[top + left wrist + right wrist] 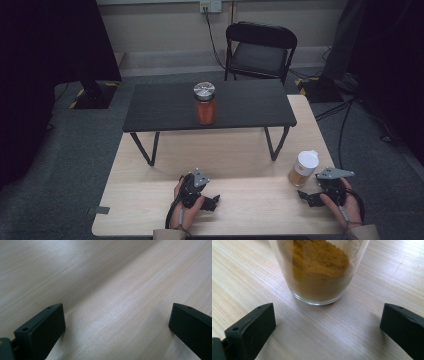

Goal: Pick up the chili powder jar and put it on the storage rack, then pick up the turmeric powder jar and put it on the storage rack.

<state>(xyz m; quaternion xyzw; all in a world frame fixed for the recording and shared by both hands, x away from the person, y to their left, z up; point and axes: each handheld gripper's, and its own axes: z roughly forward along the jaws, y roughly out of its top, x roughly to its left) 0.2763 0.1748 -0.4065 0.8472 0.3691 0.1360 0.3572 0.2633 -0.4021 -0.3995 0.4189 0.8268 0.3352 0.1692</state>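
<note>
right tool [311, 196] low over the light wood desk [250, 205], jaws wide apart, nothing between; pointed at glass jar w/ white lid [303, 168], just beside it but not touching. jar upright near right edge of desk, partly filled w/ yellow-brown powder. in right gripper view jar base [319, 277] sits just ahead of the gap between the jaws, clear of both.

left tool [209, 201] near front-middle of desk, well apart from that jar, jaws spread fully, empty; in left gripper view bare wood grain [112, 290] between them.

further back: small black table [165, 107] standing on the desk, w/ second jar [205, 103] on top, metal lid, orange-red contents, upright, about centre. black folding chair [260, 50] behind, by the wall.
</note>
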